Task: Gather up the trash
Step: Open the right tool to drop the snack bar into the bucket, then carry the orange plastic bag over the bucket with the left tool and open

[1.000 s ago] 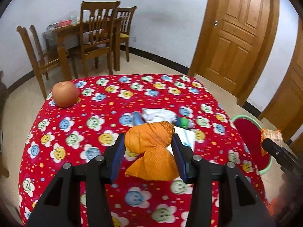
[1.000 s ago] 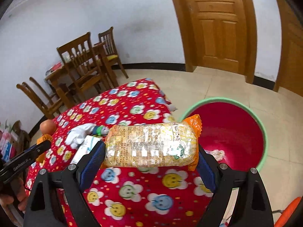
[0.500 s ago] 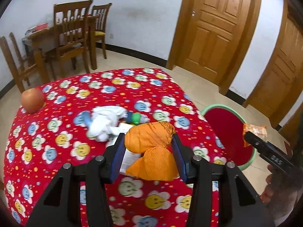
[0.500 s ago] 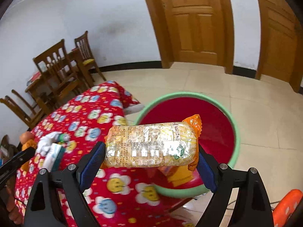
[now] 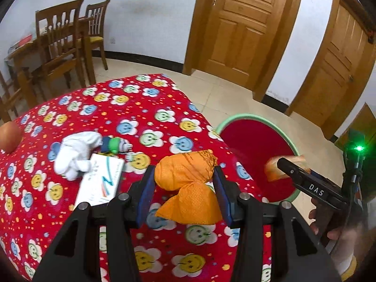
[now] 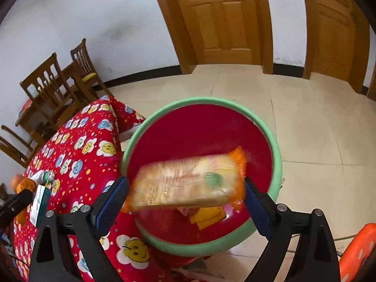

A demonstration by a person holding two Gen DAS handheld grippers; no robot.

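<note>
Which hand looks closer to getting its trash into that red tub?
The right. Its hand-held gripper hangs over the red tub, jaws just opening around the noodle packet; the left clamps its orange wrapper above the table.

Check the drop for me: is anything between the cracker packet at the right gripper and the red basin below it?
Nothing visible blocks it. The cracker packet, blurred, sits between the right gripper's jaws, which have just been opening, directly over the red basin. Only earlier wrappers lie on the basin floor beneath.
</note>
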